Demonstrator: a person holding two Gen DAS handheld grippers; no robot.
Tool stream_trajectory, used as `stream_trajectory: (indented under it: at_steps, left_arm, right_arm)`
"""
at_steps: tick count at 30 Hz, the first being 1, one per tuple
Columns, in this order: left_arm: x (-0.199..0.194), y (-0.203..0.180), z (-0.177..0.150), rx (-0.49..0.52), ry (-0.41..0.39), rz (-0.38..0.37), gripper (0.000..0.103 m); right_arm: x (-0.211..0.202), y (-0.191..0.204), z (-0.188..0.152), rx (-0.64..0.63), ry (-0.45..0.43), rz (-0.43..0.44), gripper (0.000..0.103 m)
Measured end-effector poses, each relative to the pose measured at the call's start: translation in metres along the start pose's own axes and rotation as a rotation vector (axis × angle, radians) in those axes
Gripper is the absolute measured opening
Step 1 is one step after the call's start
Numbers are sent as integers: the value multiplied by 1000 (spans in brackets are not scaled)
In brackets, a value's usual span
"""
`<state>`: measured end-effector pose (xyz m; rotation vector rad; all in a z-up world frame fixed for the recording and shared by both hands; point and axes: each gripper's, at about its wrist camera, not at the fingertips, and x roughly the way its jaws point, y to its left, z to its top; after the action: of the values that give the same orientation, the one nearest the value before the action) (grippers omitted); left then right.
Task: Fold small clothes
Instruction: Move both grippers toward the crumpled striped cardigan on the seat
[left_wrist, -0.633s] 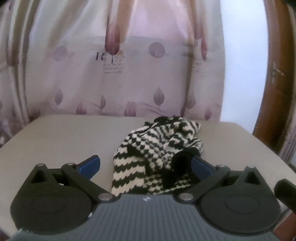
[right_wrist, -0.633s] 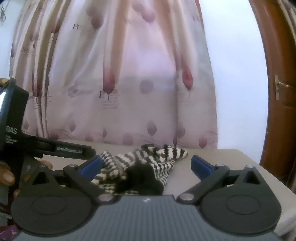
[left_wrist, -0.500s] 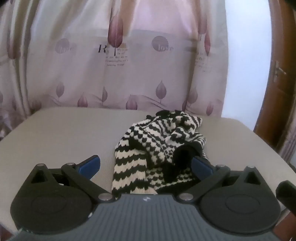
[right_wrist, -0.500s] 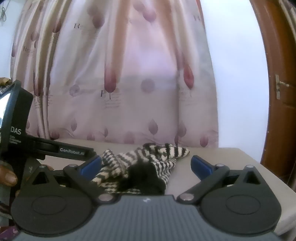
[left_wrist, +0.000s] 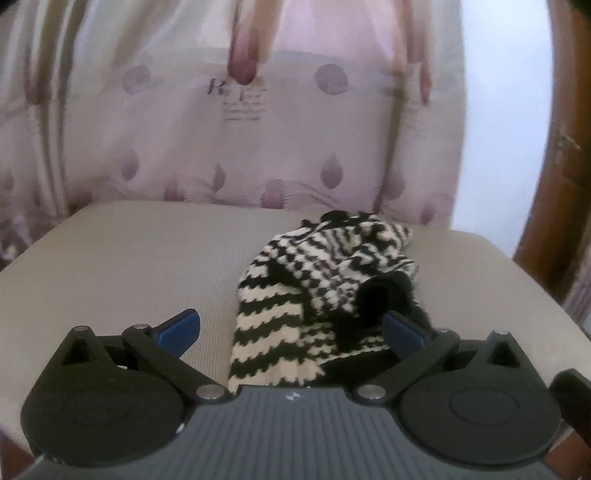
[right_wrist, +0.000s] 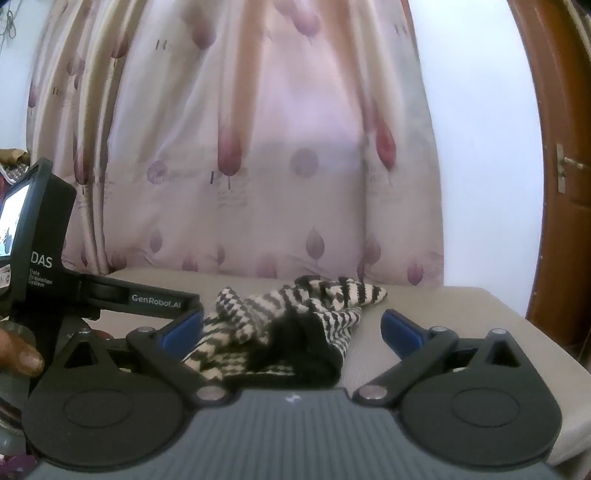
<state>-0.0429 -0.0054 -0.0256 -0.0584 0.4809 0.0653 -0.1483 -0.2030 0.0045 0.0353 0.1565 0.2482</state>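
A small black-and-cream striped knit garment (left_wrist: 317, 280) lies crumpled on a beige cushioned surface (left_wrist: 129, 258). In the left wrist view my left gripper (left_wrist: 291, 326) is open, its blue-tipped fingers (left_wrist: 179, 325) spread to either side of the garment's near end, holding nothing. In the right wrist view the garment (right_wrist: 291, 314) lies bunched between the open fingers of my right gripper (right_wrist: 293, 326), with a black cuff nearest the camera. The left gripper's body (right_wrist: 44, 258) shows at the left edge there.
A pink curtain with a leaf print (left_wrist: 240, 110) hangs right behind the surface. A brown wooden door frame (right_wrist: 554, 147) and white wall stand at the right. The surface's right edge (left_wrist: 535, 295) drops off near the garment.
The left view has dropped and pulled back a little, so the garment sits slightly farther off. The right gripper has barely moved. Both stay open.
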Motion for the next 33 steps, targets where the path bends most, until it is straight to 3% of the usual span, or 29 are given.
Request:
stream_trajectory:
  at_steps: [5,16,33]
  left_arm:
    - [7,8,4,1,49,47,103]
    - [16,14,0,6,106,35,103]
    - [17,18,-1,-5,107,41,103]
  right_arm:
    - [0,-2,-2,17,13,13,103]
    - [-2,3,-3,4,25,42,103]
    - [-2,4,-9,18,43,56,103]
